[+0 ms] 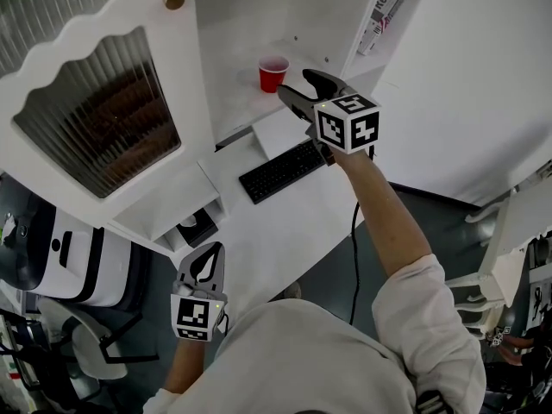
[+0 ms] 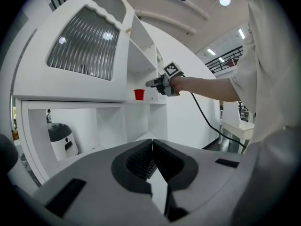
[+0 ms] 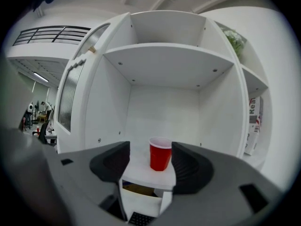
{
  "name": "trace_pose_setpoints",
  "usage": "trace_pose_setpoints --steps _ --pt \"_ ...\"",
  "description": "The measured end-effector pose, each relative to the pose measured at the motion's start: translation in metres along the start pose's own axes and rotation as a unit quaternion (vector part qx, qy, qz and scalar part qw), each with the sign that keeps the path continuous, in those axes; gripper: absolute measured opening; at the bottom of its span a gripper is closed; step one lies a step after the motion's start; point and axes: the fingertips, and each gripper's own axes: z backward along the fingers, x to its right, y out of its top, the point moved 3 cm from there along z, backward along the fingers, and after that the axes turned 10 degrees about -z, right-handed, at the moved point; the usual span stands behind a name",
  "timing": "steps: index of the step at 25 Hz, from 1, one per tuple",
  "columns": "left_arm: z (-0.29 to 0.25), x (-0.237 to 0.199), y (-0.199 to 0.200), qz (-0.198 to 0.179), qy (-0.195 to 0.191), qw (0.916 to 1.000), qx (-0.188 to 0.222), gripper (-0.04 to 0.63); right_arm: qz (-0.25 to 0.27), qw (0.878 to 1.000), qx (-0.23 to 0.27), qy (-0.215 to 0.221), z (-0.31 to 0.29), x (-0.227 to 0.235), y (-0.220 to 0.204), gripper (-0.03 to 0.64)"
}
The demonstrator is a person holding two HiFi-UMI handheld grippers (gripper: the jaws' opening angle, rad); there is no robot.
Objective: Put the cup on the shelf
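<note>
- Leaves cup (image 1: 273,73) upright on shelf (image 1: 235,102), upper middle of the head view, mouth up and back from the front edge (probably so that it cannot tip off).
- Holds right gripper (image 1: 304,91) just in front of cup, jaws spread, nothing pinched, no contact; reads as a release done and the task all but finished.
- Hangs left gripper (image 1: 205,266) low at lower left, jaws pressed together on nothing; seems to have no part in the placing.
- Gives, in the right gripper view, the gap between cup (image 3: 160,153) and both pads, which the head view half hides behind the marker cube.
- Gives, in the left gripper view, a side look: cup (image 2: 138,94) small at centre, right gripper just beside it.
- Shows keyboard (image 1: 280,171) on the desk below shelf.
</note>
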Motion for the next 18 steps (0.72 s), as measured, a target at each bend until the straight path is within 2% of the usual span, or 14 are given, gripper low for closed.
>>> trace_pose_setpoints --steps 18 --pt "-0.01 0.007 0.006 -0.009 -0.022 0.9997 0.006 0.004 0.005 0.999 0.038 -0.001 0.073 -0.022 -0.018 0.171"
